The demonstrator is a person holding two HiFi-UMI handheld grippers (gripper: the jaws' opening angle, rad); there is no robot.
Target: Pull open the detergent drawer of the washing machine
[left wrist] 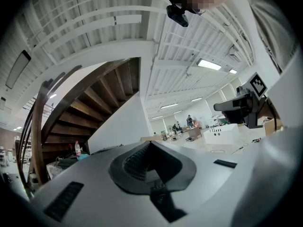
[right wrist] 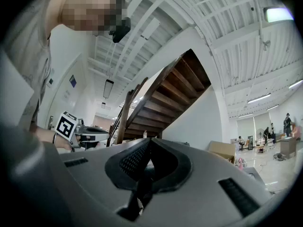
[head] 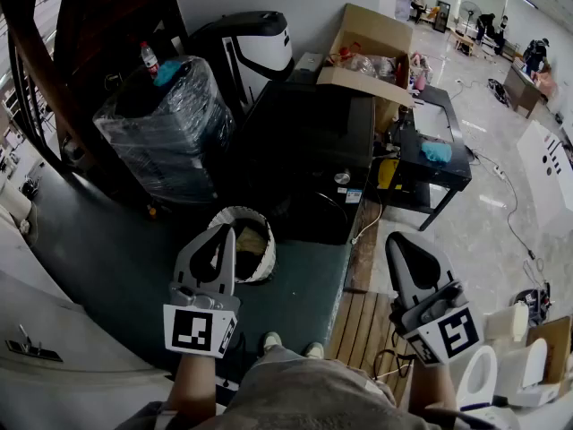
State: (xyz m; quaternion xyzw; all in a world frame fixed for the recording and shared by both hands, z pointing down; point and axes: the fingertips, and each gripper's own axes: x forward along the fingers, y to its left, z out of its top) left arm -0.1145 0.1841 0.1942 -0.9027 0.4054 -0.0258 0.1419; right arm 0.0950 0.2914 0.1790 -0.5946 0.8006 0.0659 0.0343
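Both grippers are held low, close to the person's body, with nothing between their jaws. In the head view my left gripper (head: 227, 230) is shut and points at a round white basket (head: 262, 270). My right gripper (head: 395, 239) is also shut and hangs over wooden floor planks (head: 363, 316). The left gripper view shows my left gripper (left wrist: 150, 143) with its jaws meeting at the tip, facing level across the hall. My right gripper (right wrist: 150, 140) looks the same, aimed slightly upward at a wooden staircase (right wrist: 175, 93). I cannot make out a detergent drawer. A black-and-white appliance (head: 246, 45) stands far back.
A plastic-wrapped bundle (head: 166, 119) sits at the left, with a black cabinet (head: 309, 141) in the middle. Behind them is an open cardboard box (head: 372, 52). A low black table (head: 452, 168) carrying a blue cloth (head: 437, 152) stands at the right. Cables trail on the floor there.
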